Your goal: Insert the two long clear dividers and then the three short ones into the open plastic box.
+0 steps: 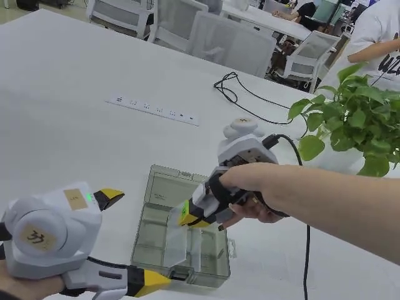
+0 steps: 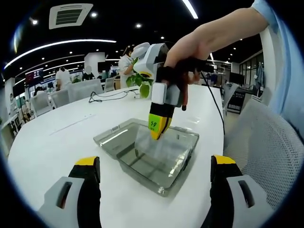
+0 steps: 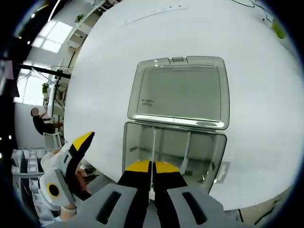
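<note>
The right tongs (image 1: 187, 215) pinch a clear divider (image 1: 177, 244) upright over the open box (image 1: 145, 234) on the worktop (image 1: 75, 125). The left tongs (image 2: 155, 160), spread wide, hover near its front.

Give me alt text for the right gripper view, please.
The right gripper, jaws shut on a clear divider, holds it upright in the open plastic box. The box's lid lies flat beyond it on a white table.

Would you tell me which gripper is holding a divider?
The right gripper, shut on a clear divider over the box; the left gripper stands open and empty.
</note>
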